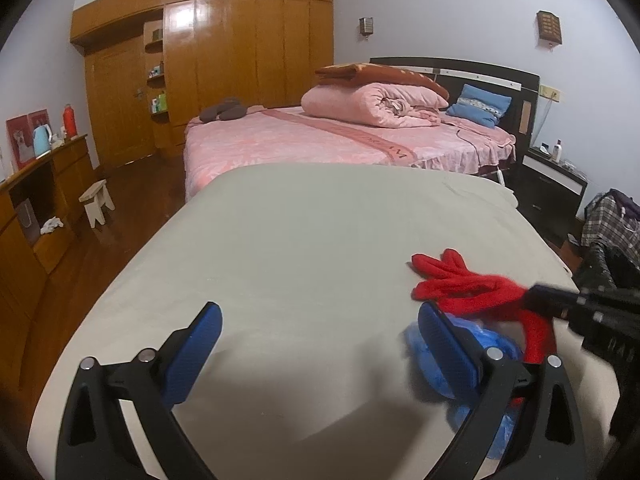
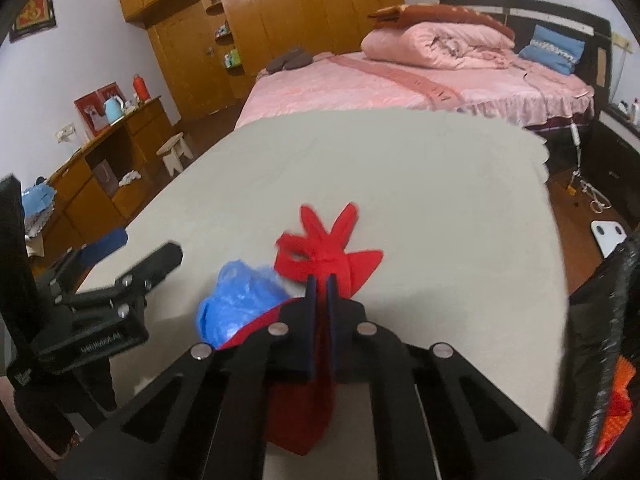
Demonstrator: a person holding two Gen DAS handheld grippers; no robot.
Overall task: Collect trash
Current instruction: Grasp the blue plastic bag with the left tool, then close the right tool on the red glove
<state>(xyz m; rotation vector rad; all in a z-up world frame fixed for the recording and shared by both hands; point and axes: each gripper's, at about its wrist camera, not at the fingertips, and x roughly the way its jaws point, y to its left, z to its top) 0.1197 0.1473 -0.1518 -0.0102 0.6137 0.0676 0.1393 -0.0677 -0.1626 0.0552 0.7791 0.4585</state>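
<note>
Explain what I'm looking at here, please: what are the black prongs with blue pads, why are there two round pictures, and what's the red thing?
There is no robot arm here. A person holds a two-finger tool in each hand, and each tool carries a wide-angle camera looking forward along its fingers, so the round pictures are the same moment seen from each hand.

In the left-hand view, the left gripper is open, its blue pads spread wide above a pale cloth-covered surface, holding nothing.

In the right-hand view, the right gripper is shut on a red glove, whose fingers fan out past the pads. The same glove shows in the left view, with the right tool coming in from the edge.

Beside the glove lies a crumpled blue plastic bag, not held. A pink bed stands behind.
</note>
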